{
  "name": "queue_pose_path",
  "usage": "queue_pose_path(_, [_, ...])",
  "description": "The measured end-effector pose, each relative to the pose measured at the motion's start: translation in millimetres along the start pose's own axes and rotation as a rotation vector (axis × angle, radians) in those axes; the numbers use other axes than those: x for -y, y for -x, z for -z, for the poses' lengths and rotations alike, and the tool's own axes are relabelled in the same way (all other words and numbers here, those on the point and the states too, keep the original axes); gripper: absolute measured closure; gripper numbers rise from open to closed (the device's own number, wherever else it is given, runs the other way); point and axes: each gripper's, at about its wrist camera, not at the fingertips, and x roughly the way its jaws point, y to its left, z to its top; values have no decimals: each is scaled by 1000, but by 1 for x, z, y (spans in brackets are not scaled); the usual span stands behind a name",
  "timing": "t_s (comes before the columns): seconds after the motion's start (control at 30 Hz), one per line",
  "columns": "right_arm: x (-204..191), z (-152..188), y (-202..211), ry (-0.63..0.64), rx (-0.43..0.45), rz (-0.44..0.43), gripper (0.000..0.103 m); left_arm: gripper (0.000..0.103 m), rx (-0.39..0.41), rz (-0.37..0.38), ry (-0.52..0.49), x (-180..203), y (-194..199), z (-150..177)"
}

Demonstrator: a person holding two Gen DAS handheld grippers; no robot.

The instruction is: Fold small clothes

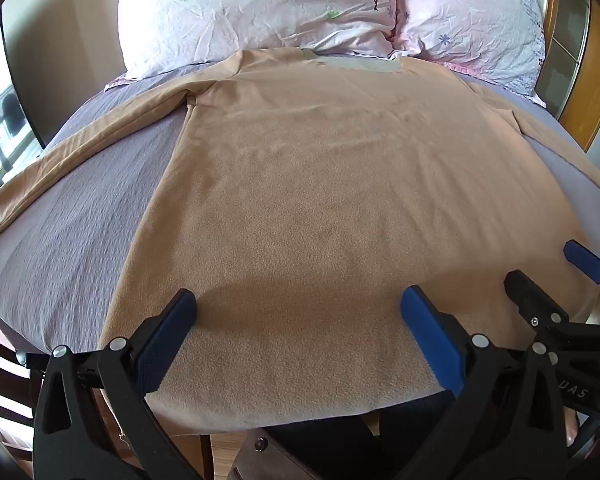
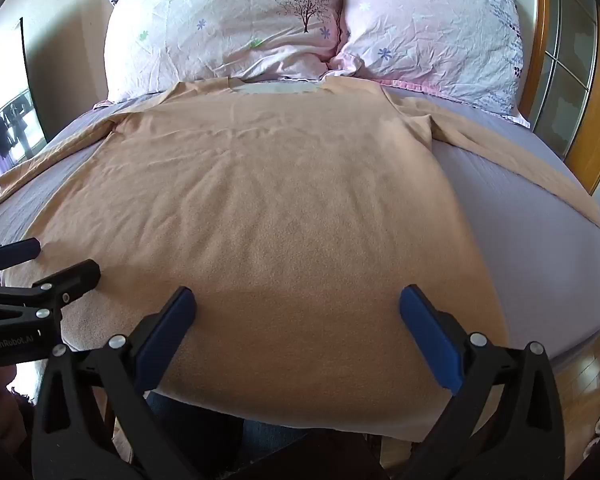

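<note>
Lilac bedsheet (image 1: 72,240) covers a bed with two flowered pillows (image 2: 228,20) by a wooden headboard (image 2: 580,112). Ahead of both claws a tan shirt (image 2: 268,200) lies flat, sleeves out. Left claw (image 1: 300,316) and right claw (image 2: 298,312) gape wide over its hem, holding nothing.

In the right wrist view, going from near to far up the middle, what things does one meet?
Right gripper, open over the hem → tan shirt lying flat on the bed → its pale collar → two flowered pillows at the head of the bed.
</note>
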Motion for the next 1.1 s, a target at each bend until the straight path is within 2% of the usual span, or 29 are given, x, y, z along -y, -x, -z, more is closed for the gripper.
queue_pose_path(1.1, [1, 0, 2, 2, 8, 3, 2, 1, 10, -1, -1, 0, 0, 0])
